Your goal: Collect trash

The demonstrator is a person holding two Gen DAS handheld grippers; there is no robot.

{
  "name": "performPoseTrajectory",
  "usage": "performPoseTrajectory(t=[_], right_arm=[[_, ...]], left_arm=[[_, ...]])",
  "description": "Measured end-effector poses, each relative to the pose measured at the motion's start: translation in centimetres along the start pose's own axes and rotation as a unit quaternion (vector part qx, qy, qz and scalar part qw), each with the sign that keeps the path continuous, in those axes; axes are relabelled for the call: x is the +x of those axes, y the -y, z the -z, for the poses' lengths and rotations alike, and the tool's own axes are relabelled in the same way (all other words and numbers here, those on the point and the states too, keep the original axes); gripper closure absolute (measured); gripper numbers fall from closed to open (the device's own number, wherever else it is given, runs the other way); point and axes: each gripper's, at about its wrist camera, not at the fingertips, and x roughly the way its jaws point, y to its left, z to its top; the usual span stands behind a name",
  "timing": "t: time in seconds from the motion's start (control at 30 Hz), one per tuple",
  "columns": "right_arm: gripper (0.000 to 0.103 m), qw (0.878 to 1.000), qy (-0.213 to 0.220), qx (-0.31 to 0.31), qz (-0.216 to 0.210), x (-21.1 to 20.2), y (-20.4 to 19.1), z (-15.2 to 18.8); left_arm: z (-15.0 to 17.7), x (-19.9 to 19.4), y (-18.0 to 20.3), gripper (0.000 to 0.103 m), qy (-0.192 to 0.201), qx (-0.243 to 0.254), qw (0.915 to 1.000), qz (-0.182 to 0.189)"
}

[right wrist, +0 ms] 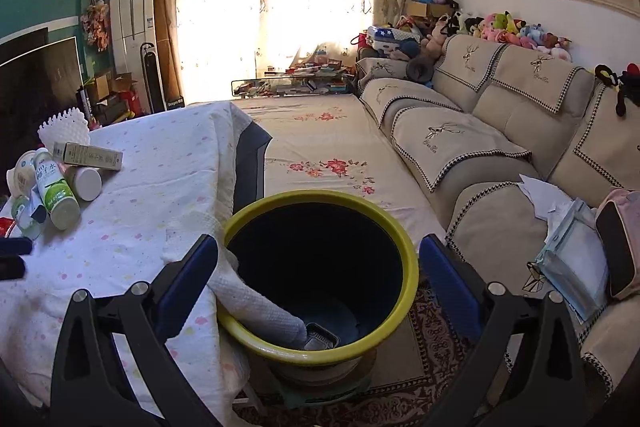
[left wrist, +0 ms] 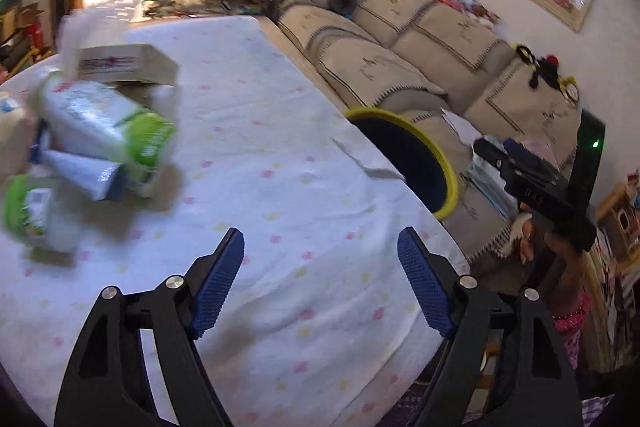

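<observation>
Awaiting pickup: a heap of trash on the white, pastel-dotted tabletop (left wrist: 280, 155), at nine o'clock in the left wrist view, well apart from both grippers. Items: one white plastic bottle with green label (left wrist: 104, 123), lying on its side; one flat beige cardboard box (left wrist: 128, 65) behind it; one white squeeze tube (left wrist: 84, 173) in front of it; one green-capped round container (left wrist: 28, 211), blurred; other pieces too blurred to name.

Receptacle: one dark round bin with yellow rim (right wrist: 320, 267), standing at the tabletop's edge beside the beige sofa (right wrist: 500, 131); a white cloth (right wrist: 260, 311) droops over its rim at seven o'clock, and a small silvery tray (right wrist: 320, 341) lies on its bottom.

Left gripper (left wrist: 320, 279): jaws wide, nothing between them, over bare tabletop.

Right gripper (right wrist: 318, 279): jaws wide, empty, hanging above the bin's mouth.

Step judged in hand: an empty-handed reach toward the heap. Next move likely calls for swinging the left gripper toward nine o'clock, straddling one bottle across its narrow side, then closing.
</observation>
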Motion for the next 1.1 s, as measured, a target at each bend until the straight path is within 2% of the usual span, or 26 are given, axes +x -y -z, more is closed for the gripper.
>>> performPoseTrajectory(t=[0.07,0.17,0.3,0.57,0.7,0.83,0.9,0.97,1.1], right_arm=[[0.007,1.0,0.008,0.003,0.004,-0.5,0.7,0.0],[0.007,1.0,0.02,0.015,0.014,-1.3,2.5,0.3],[0.007,0.999,0.026,0.033,0.016,-1.6,4.8,0.7],[0.007,0.998,0.026,0.058,0.012,-0.6,7.7,1.4],[0.007,0.997,0.028,0.066,0.011,-0.6,8.5,1.7],[0.007,0.996,0.037,0.08,0.017,-1.2,9.3,1.8],[0.007,0.995,0.043,0.087,0.022,-1.7,9.8,1.8],[0.007,0.994,0.048,0.091,0.026,-2.1,10.2,1.6],[0.007,0.994,0.05,0.092,0.029,-2.5,10.3,1.6]], left_arm=[[-1.0,3.3,1.9,0.035,-0.026,0.031,0.9992,-0.005],[-2.5,7.0,2.8,0.043,-0.059,0.036,0.9975,-0.016],[-4.2,9.5,4.3,0.047,-0.074,0.069,0.9935,-0.053],[-6.7,12.9,6.8,0.048,-0.089,0.098,0.9878,-0.082],[-8.8,15.1,8.9,0.054,-0.087,0.111,0.9873,-0.072],[-11.8,16.5,12.7,0.055,-0.057,0.144,0.9869,-0.047],[-13.4,16.5,14.5,0.055,-0.039,0.151,0.9872,-0.032],[-14.7,16.5,15.6,0.055,-0.03,0.155,0.9868,-0.035],[-15.3,15.1,15.9,0.055,-0.019,0.148,0.9881,-0.037]])
